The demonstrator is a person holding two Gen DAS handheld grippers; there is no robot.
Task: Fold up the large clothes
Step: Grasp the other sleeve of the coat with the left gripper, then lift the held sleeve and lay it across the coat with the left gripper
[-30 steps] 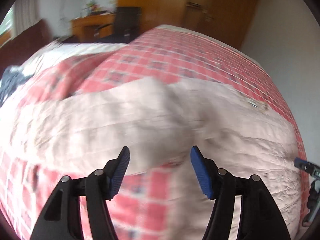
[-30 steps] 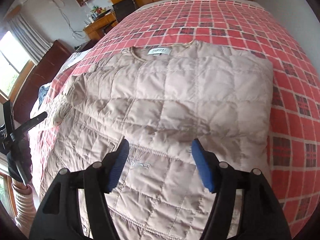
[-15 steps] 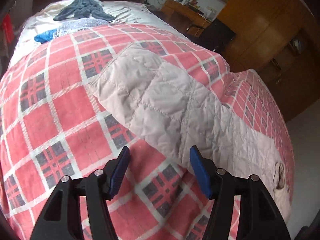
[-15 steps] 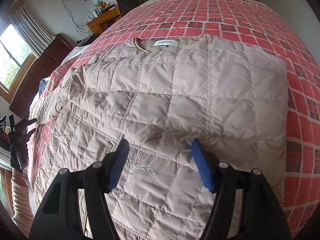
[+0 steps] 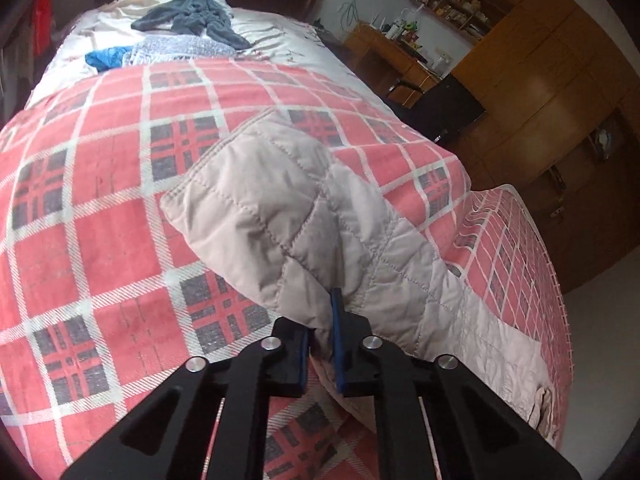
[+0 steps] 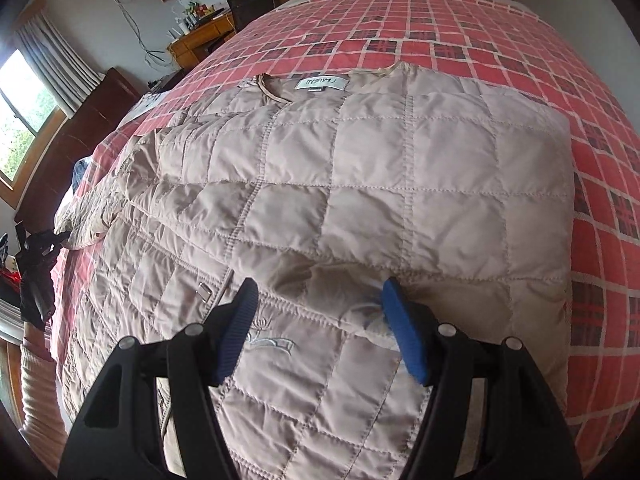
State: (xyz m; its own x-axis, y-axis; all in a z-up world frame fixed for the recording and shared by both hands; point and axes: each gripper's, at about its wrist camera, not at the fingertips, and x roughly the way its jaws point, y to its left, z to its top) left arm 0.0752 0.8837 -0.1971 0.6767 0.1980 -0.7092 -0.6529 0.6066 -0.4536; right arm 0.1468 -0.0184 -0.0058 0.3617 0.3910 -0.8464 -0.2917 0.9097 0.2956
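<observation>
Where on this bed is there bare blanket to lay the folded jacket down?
Bare plaid blanket runs past the jacket collar to the far edge, and in a strip beside its folded side. Another bare stretch lies beside the sleeve held by the left gripper. The loose clothes crowd the white sheet end.

1. Soft daylight filled both views, coming from a window [image 6: 24, 120] at the left edge of the right wrist view.
2. Shadows were faint, darkest beneath the right gripper [image 6: 320, 312].
3. Fisheye distortion bulged the bed [image 5: 100, 220]; corners went black.
4. Focus was fairly sharp, slightly soft overall.
</observation>
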